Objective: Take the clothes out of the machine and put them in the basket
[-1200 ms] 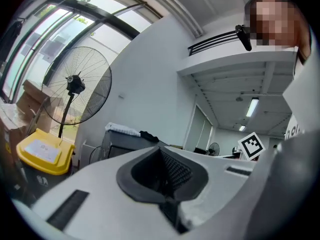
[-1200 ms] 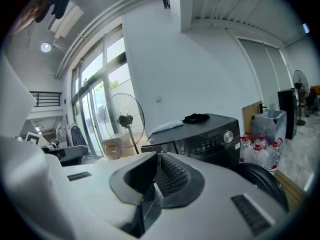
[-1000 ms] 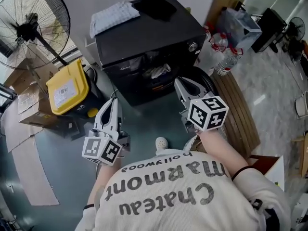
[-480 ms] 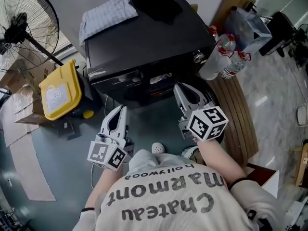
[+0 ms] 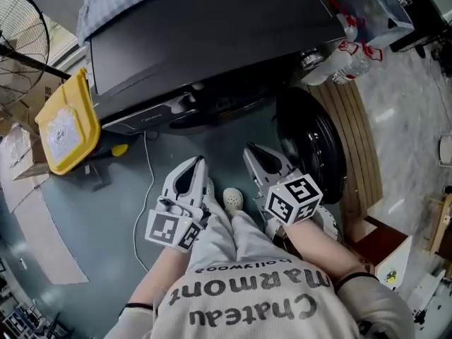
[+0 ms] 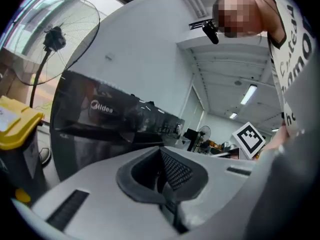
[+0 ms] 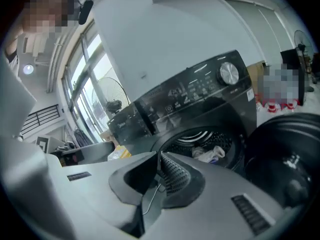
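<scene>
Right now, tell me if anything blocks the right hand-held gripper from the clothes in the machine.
Nothing visible does. The door hangs open to the side, and the clothes lie in plain sight past the shut right hand-held gripper.

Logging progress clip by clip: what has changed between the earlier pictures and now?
The person crouched, so the left tool and right tool sank low before the black front-loading washing machine, knees now between them. Nothing was grasped or released: both stay shut and empty. The machine's round door stays open, pale clothes still in the drum.
</scene>
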